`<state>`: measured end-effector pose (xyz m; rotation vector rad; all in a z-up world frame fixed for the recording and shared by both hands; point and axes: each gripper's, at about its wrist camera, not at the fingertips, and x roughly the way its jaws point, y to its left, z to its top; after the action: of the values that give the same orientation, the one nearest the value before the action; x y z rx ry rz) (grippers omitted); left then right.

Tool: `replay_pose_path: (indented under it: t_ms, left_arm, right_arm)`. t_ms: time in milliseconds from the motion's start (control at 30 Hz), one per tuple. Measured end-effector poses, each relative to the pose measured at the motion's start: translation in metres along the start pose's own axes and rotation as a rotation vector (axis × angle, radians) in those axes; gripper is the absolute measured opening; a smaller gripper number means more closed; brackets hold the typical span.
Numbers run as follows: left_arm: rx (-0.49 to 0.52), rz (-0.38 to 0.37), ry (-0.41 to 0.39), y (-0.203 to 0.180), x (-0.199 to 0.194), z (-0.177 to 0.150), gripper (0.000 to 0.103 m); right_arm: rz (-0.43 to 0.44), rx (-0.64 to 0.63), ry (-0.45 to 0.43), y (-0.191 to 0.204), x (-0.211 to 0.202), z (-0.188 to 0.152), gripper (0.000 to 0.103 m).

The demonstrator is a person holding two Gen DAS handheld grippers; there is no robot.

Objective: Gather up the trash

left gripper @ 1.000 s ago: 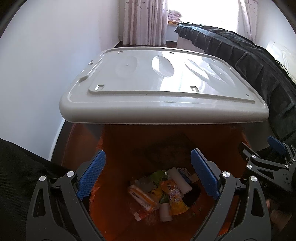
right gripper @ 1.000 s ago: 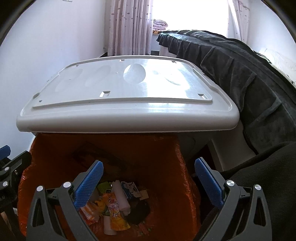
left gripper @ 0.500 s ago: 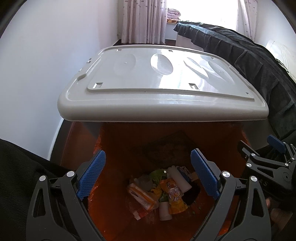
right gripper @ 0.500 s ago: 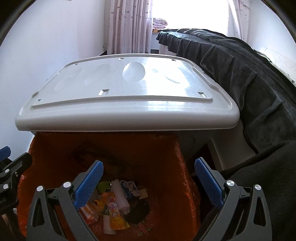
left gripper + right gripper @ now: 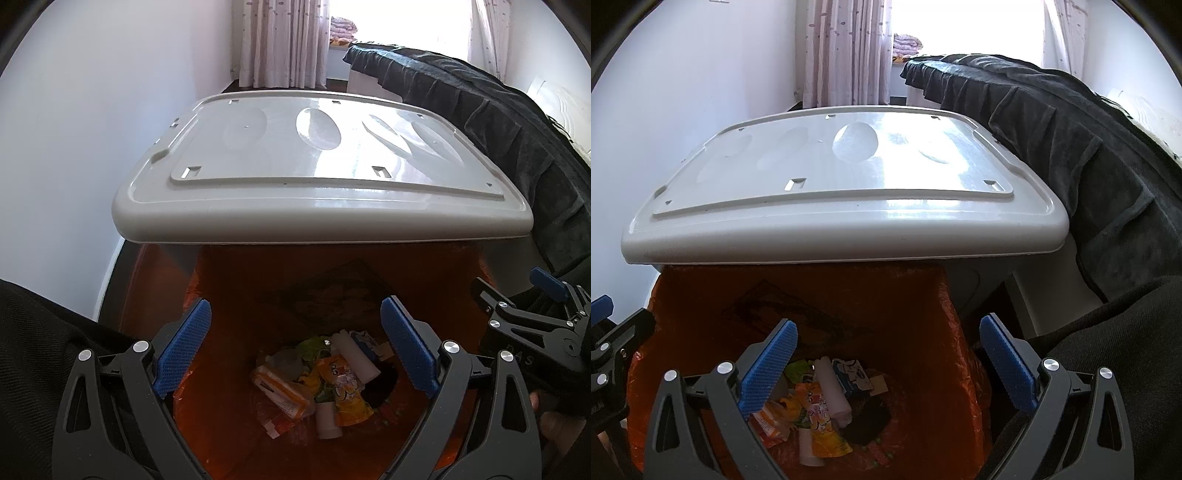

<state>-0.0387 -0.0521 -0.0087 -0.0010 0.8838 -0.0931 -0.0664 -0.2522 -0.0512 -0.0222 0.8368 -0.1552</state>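
Lay heaped at the bottom of the orange plastic bin liner [image 5: 229, 369]: a pile of mixed trash [image 5: 325, 380], among it a yellow-orange printed snack pouch [image 5: 345, 387], a white cylindrical tube [image 5: 356, 356], an orange-and-white flat packet [image 5: 282, 389] and a small white cup [image 5: 327, 419]. Showed in the right wrist view too, with a blue-and-white carton [image 5: 851, 374] beside the tube. Bore a dark printed mark on the liner's far wall. Hung tilted above the far side of the opening, a grey plastic bin lid [image 5: 314, 184] with oval recesses, leaving the near side uncovered. Hovered over the opening, left gripper [image 5: 295, 354] with blue-padded fingers [image 5: 183, 349] spread wide and holding nothing. Hovered alongside, right gripper [image 5: 886, 365], fingers [image 5: 768, 369] likewise spread and empty. Stood beyond: a pale wall [image 5: 92, 129], patterned pink curtains [image 5: 282, 40] and a dark blanket [image 5: 1071, 155] draped over furniture at the right.
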Motion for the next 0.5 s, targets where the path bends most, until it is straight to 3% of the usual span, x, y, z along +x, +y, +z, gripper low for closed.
replay_pose_path:
  t_ms: [233, 500]
  left_arm:
    - [-0.053, 0.015, 0.013, 0.0096, 0.0020, -0.0008, 0.094]
    - [-0.045, 0.007, 0.012, 0.0082, 0.0002, -0.0011, 0.094]
  right_arm:
    - [-0.004, -0.002, 0.009, 0.0003, 0.0011, -0.0002, 0.098]
    - [-0.003, 0.000, 0.014, 0.0003, 0.0016, 0.0009, 0.098]
